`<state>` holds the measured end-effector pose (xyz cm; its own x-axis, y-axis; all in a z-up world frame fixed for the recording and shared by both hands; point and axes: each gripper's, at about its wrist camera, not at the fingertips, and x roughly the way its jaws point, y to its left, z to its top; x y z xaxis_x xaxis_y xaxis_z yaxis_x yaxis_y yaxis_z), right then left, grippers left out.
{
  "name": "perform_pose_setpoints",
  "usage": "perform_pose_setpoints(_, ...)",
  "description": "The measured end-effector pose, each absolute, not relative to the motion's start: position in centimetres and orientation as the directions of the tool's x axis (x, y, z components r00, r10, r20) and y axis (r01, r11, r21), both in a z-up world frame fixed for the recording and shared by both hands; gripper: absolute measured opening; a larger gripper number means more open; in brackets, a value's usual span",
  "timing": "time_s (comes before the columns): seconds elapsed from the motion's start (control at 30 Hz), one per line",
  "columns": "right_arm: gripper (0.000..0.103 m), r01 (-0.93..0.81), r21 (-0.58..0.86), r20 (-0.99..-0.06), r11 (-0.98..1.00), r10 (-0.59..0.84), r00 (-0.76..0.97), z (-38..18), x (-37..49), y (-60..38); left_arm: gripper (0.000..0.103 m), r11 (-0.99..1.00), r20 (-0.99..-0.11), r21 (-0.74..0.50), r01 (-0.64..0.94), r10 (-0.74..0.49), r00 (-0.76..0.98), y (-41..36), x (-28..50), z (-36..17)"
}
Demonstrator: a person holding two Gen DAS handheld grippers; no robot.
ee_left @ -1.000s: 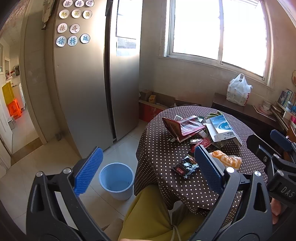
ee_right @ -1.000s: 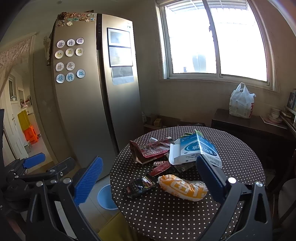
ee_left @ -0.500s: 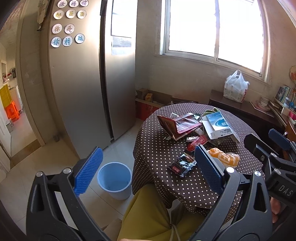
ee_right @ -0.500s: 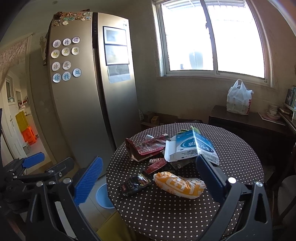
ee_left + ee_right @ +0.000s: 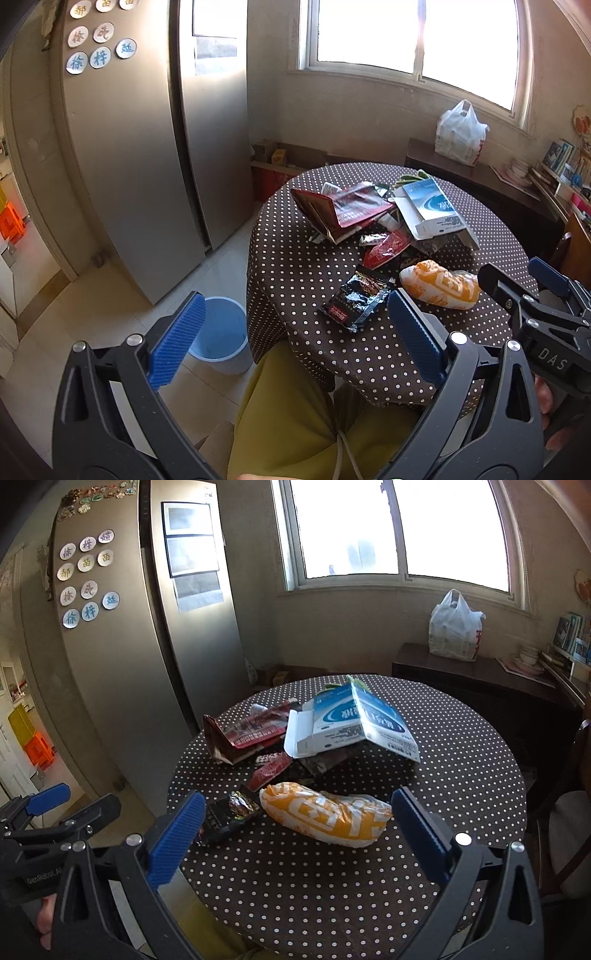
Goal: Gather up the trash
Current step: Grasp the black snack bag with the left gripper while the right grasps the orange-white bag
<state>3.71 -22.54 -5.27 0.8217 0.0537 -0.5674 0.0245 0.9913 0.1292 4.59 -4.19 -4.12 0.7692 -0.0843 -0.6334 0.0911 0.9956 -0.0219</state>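
In the left wrist view, we see the left gripper (image 5: 293,330) across the bottom of the frame with its jaws spread wide and nothing between them; its blue pads (image 5: 177,338) frame the floor and the near edge of the round table (image 5: 295,266), which is covered in a brown polka-dot cloth at centre right. The trash lies in a loose cluster on that table: a black snack wrapper (image 5: 355,298) nearest the table's lower edge, an orange-and-white bag (image 5: 439,284) just to its right, a small red wrapper (image 5: 386,249) above them, a red-and-brown folded packet (image 5: 338,214) toward the upper left of the cluster, and an opened blue-and-white carton (image 5: 430,212) at the upper right. A blue bin (image 5: 221,338) stands on the floor at lower centre left, just beside the table's cloth. The right gripper (image 5: 546,295) enters at the right edge. A steel refrigerator (image 5: 147,147) fills the upper left. In the right wrist view, we see the right gripper (image 5: 295,834) along the bottom, jaws likewise wide apart and holding nothing. The orange-and-white bag (image 5: 325,814) sits at frame centre, between the two pads but apart from both. The black snack wrapper (image 5: 231,814) lies just left of it, and the blue-and-white carton (image 5: 351,723) rests above. The left gripper (image 5: 59,812) shows at the lower left edge.
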Motion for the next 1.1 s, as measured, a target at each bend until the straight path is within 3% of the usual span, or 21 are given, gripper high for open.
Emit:
perform_pose_setpoints(0.43, 0.099, 0.055, 0.003, -0.712, 0.998, -0.037, 0.702, -10.9, 10.1, -22.1, 0.097, 0.982, -0.763, -0.087, 0.168, -0.174, 0.622, -5.4, 10.0, -8.8)
perform_pose_setpoints(0.7, 0.098, 0.048, -0.127, -0.749, 0.991, -0.127, 0.650, -13.6, 13.3, -21.9, 0.097, 0.972, -0.800, -0.006, 0.234, -0.145, 0.582, -7.4, 11.7, -10.7)
perform_pose_setpoints(0.77, 0.088, 0.035, -0.111, -0.761, 0.993, -0.107, 0.640, -13.8, 13.6, -22.2, 0.097, 0.969, -0.806, 0.012, 0.248, -0.137, 0.576, -8.0, 12.2, -11.0)
perform_pose_setpoints(0.8, 0.075, 0.025, -0.090, -0.763, 0.996, -0.085, 0.641, -13.7, 13.6, -22.4, 0.097, 0.966, -0.808, 0.019, 0.257, -0.136, 0.573, -8.3, 12.5, -11.2)
perform_pose_setpoints(1.0, 0.064, 0.024, -0.013, -0.770, 1.000, -0.025, 0.638, -13.1, 12.8, -23.5, 0.097, 0.944, -0.840, -0.045, 0.326, -0.212, 0.500, -9.9, 14.3, -13.1)
perform_pose_setpoints(1.1, 0.064, 0.051, 0.039, -0.777, 0.998, -0.002, 0.630, -12.6, 12.5, -24.6, 0.093, 0.943, -0.841, -0.055, 0.328, -0.221, 0.493, -10.2, 14.7, -13.9)
